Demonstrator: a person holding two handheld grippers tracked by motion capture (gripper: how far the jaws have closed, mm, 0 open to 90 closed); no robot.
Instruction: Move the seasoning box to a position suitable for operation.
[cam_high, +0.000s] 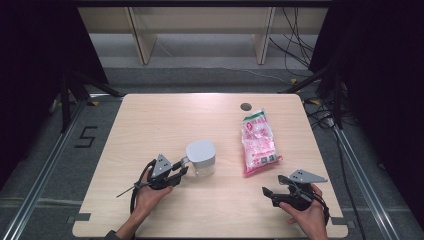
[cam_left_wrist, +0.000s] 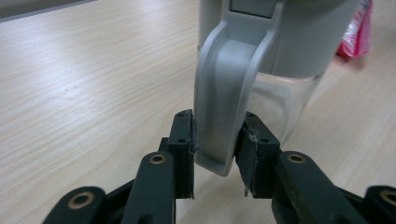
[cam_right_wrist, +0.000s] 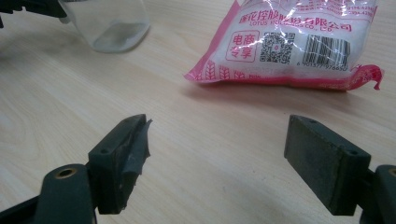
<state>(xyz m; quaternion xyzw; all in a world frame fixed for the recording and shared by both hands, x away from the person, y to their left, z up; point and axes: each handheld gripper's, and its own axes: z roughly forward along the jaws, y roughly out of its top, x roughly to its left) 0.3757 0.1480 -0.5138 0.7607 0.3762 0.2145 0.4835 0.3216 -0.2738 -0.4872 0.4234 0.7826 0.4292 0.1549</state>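
Pale wooden surface (cam_high: 150, 125) under me; my left claw (cam_left_wrist: 215, 140) pinches the handle (cam_left_wrist: 224, 93) of the jug (cam_high: 201, 158) standing mid-surface. Gripped so low, it could swing and tip when lifted. My right claw (cam_right_wrist: 217, 154) gapes wide near the pink bag (cam_right_wrist: 289, 42).

In the left gripper view the top frame edge cuts off the jug (cam_left_wrist: 280, 51); the bag (cam_left_wrist: 356, 32) is cropped at upper right. The right gripper view crops the jug (cam_right_wrist: 109, 23) at upper left.
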